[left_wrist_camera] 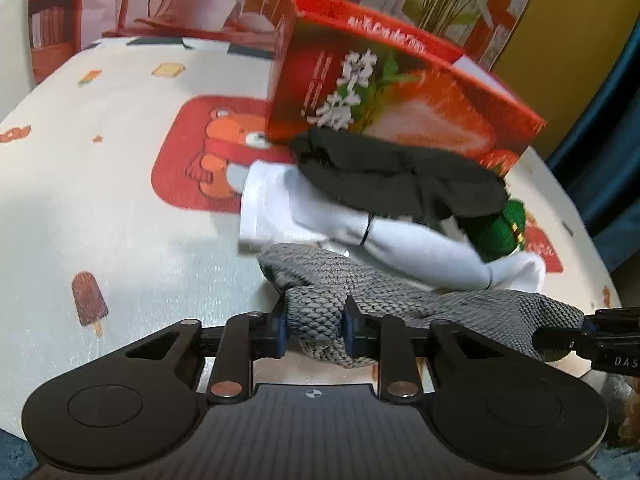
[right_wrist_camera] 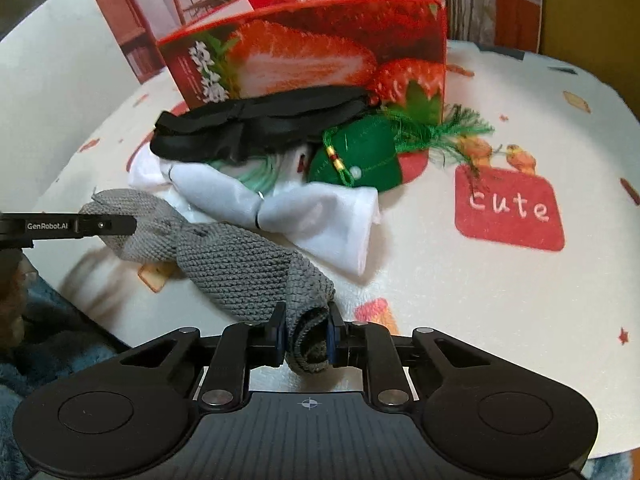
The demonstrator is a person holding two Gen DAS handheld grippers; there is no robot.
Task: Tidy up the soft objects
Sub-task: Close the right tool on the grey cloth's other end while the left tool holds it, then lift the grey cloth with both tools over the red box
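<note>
A grey knitted cloth (left_wrist_camera: 400,292) lies stretched along the near side of the table. My left gripper (left_wrist_camera: 315,326) is shut on one end of it. My right gripper (right_wrist_camera: 306,338) is shut on the other end of the grey cloth (right_wrist_camera: 240,264), whose folded edge bunches between the pads. Each gripper shows at the edge of the other's view, the right gripper (left_wrist_camera: 592,338) and the left gripper (right_wrist_camera: 100,226). Behind the cloth lie a white garment (left_wrist_camera: 320,208) (right_wrist_camera: 320,216), a black fabric piece (left_wrist_camera: 400,172) (right_wrist_camera: 260,124) and a green tasselled pouch (left_wrist_camera: 500,232) (right_wrist_camera: 360,156).
A red strawberry-printed box (left_wrist_camera: 380,92) (right_wrist_camera: 320,56) stands open-topped right behind the pile. The table (left_wrist_camera: 120,200) (right_wrist_camera: 480,300) wears a white cloth printed with bears and ice lollies. Potted plants and wooden furniture stand beyond the far edge. Blue carpet lies below the near edge.
</note>
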